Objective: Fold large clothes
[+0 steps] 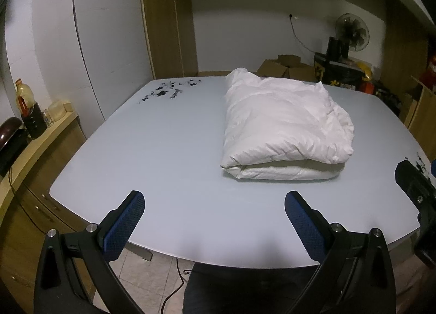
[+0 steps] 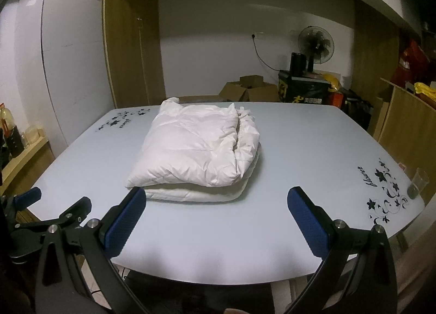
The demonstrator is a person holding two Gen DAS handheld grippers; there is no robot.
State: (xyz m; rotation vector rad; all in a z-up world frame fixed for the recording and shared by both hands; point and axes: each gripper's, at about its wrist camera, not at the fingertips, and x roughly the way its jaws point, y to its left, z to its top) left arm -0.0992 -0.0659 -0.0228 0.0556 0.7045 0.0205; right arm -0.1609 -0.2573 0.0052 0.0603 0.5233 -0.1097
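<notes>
The white puffy jacket (image 2: 194, 150) lies folded into a thick bundle on the pale blue table (image 2: 299, 150), toward 12 o'clock of both claws. The left claw (image 1: 214, 228) is spread wide and holds nothing, over the table's near edge. The right claw (image 2: 216, 228) is likewise released, its blue pads (image 2: 124, 222) apart from the jacket. A plastic cup (image 2: 417, 183) stands at 3 o'clock.

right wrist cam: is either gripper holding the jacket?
No. The folded jacket lies alone on the table; the right hand-held gripper is open, short of it.
</notes>
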